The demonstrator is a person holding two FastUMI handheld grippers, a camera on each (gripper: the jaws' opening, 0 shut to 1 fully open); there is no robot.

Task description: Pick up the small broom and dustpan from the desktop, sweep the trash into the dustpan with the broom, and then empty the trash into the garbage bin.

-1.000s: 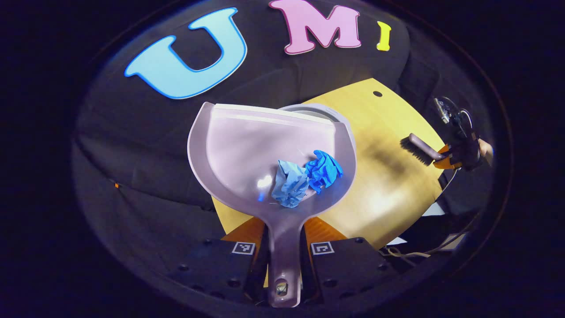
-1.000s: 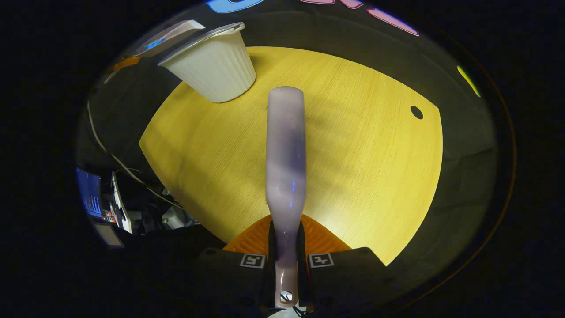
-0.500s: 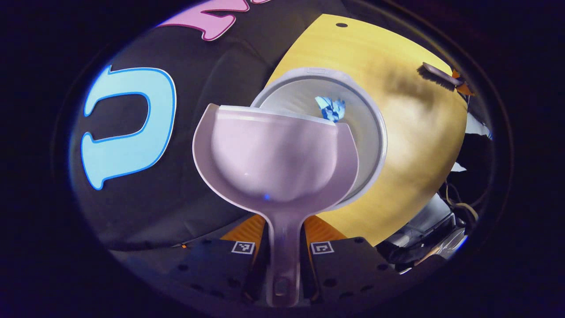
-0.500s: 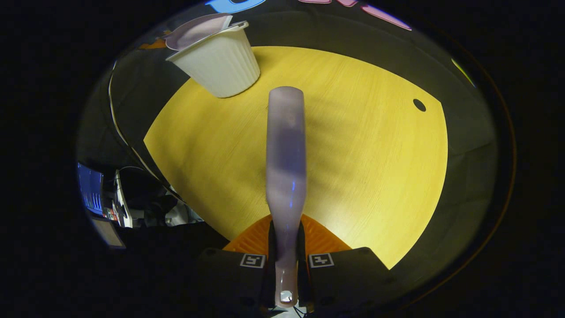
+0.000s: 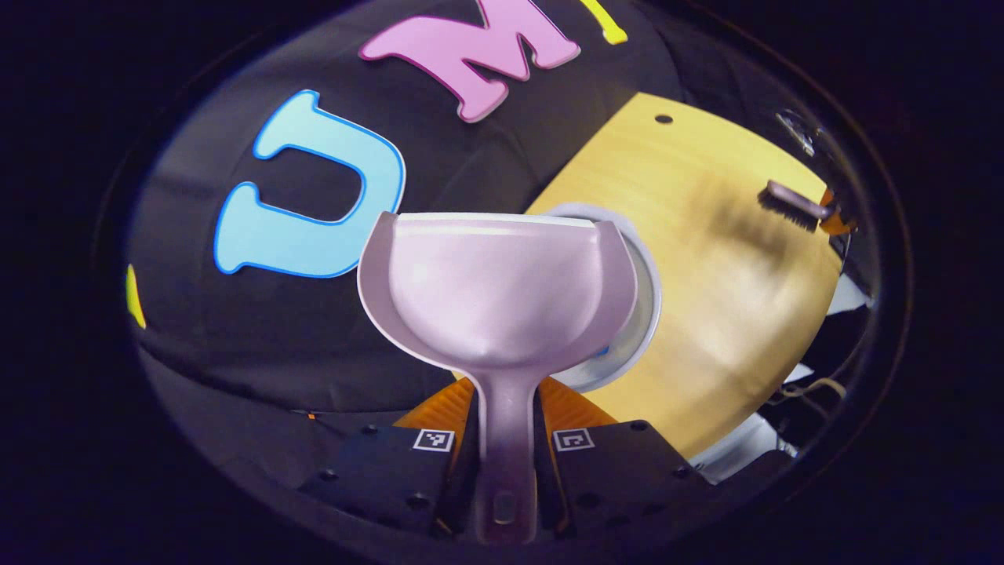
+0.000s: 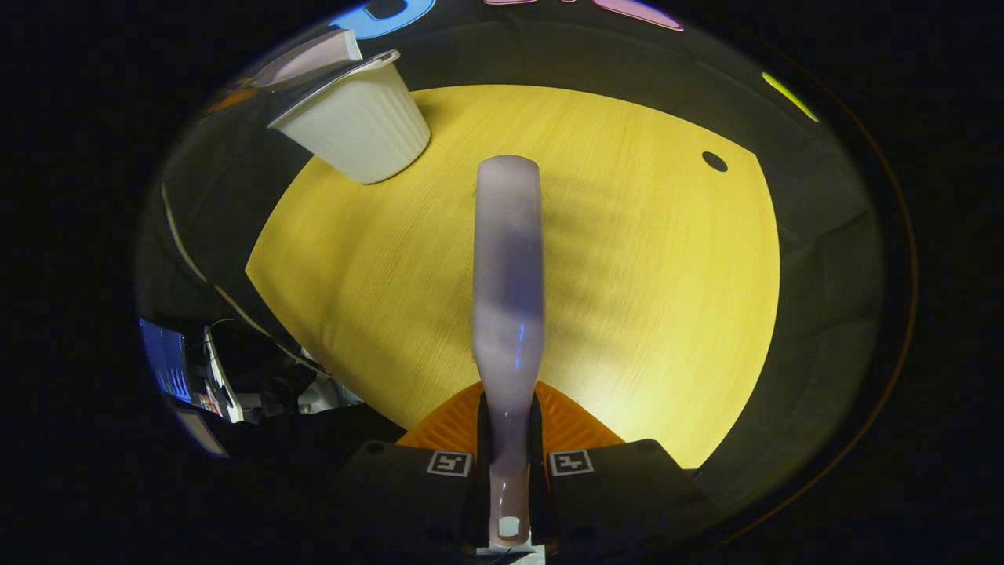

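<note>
Two tools in hand, one bin beneath. Dustpan (image 5: 502, 294): empty as far as its bowl shows, held over the bin (image 5: 639, 314), whose rim peeks out at its 3 o'clock; a sliver of blue shows inside at the pan's 5 o'clock, probably the trash. Your left gripper (image 5: 506, 463) is clamped tight on the pan's handle. Broom (image 6: 508, 275): your right gripper (image 6: 508, 471) is closed on its handle, the head pointing to 12 o'clock above the desk (image 6: 627, 314), the bin well apart at 11 o'clock.

Risks:
- The pan's lip could catch the bin's rim as you pull away and tip it, since the bin looks light.
- A scrap may cling unseen in the pan and drop on the desk.
- The broom could swing into the bin if both hands close in.
</note>
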